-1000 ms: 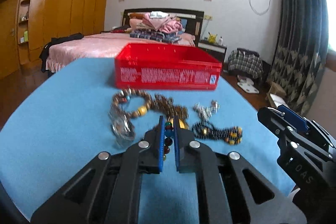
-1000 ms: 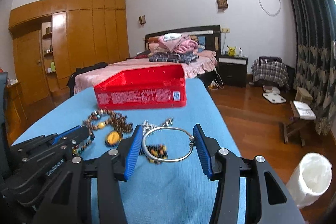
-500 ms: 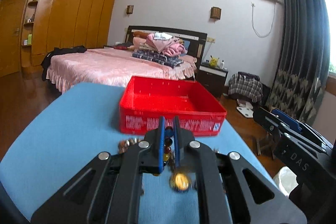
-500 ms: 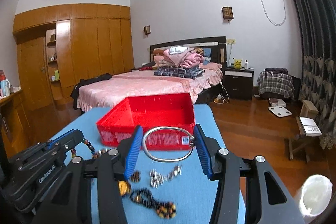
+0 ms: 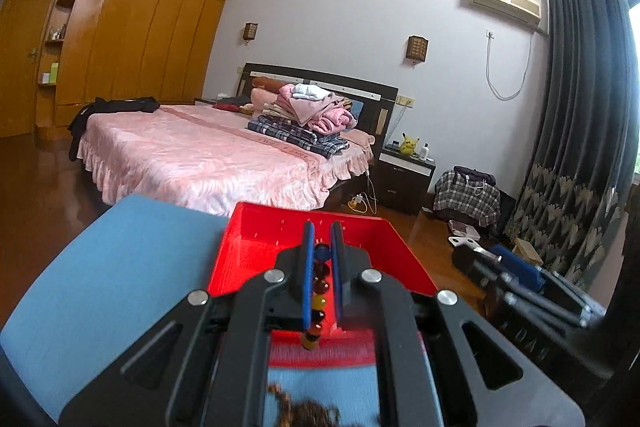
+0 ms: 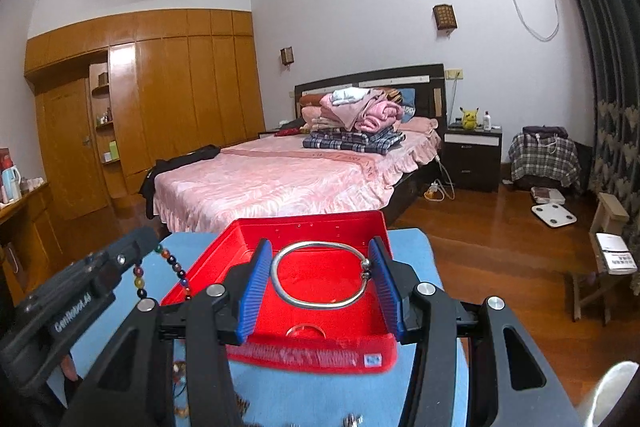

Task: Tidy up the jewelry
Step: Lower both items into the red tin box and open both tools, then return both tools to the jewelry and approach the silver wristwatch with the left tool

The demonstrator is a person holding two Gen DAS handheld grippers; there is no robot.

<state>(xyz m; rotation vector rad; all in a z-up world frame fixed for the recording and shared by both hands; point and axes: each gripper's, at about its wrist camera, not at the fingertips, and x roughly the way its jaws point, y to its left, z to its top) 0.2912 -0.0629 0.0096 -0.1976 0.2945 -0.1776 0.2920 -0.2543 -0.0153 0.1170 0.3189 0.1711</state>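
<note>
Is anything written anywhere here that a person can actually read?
"GenRobot.AI": on the left gripper, seen from the right wrist.
White print on the red box: too blurred.
Raised letters on the right gripper, seen from the left wrist: not legible.

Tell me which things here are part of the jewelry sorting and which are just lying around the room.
Part of the job:
- silver bangle in right gripper
- beaded bracelet in left gripper
- red box

Just lying about:
- folded clothes on the bed
- yellow plush toy
- bathroom scale
</note>
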